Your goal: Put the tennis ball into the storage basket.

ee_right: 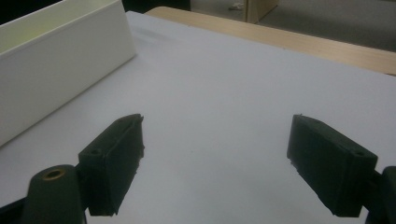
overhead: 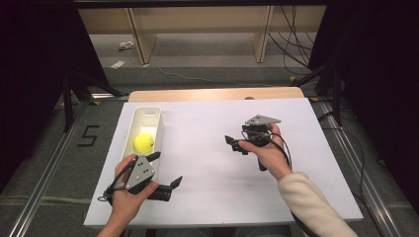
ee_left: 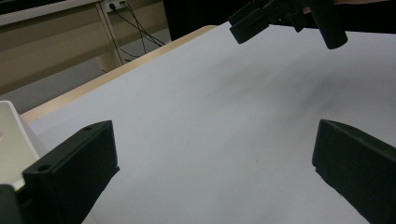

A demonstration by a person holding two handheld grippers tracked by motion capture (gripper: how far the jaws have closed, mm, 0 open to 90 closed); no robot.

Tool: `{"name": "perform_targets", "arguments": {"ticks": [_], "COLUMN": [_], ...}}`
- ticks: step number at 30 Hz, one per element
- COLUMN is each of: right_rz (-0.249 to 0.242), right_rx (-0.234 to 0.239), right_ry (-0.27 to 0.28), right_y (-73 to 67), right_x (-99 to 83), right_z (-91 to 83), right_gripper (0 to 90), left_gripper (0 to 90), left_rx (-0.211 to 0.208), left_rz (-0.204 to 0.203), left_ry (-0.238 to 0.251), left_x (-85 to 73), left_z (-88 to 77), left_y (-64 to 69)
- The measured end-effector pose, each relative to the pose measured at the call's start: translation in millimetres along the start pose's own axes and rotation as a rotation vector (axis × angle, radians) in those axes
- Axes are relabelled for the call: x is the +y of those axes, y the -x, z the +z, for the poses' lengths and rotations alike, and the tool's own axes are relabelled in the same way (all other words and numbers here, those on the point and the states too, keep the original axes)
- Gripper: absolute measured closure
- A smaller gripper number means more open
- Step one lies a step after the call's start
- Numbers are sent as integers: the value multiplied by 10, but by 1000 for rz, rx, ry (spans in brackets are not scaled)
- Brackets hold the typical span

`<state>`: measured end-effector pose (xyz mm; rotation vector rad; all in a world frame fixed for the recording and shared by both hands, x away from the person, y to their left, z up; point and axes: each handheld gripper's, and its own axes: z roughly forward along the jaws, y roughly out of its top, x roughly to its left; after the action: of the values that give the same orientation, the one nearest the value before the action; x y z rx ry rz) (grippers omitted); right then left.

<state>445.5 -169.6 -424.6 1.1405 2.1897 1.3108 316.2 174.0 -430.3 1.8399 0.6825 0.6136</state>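
A yellow ball lies inside a long white bin at the left of the white table. My left gripper is held low just in front of the bin, jaws wide apart and pointing right with nothing between them. In the left gripper view it is open over bare table, with the bin's corner at the left. My right gripper hovers near the table's middle, pointing left toward the bin. In the right gripper view it is open and empty, and the bin's wall stands ahead on the left.
The white sheet covers the table, with a wooden edge at the back. The other gripper shows at the top of the left gripper view. Metal rails, cables and wooden shelving lie beyond the table.
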Motion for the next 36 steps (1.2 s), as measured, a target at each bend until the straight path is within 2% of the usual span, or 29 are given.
{"name": "perform_targets", "arguments": {"ticks": [36], "right_rz": [38], "right_rx": [-65], "right_ry": [5], "right_y": [268], "right_x": [-331], "right_z": [-423], "right_gripper": [190], "left_gripper": [0], "left_rx": [6], "left_rz": [0], "left_ry": [-1], "left_x": [-3], "left_z": [-2], "left_y": [-5]}}
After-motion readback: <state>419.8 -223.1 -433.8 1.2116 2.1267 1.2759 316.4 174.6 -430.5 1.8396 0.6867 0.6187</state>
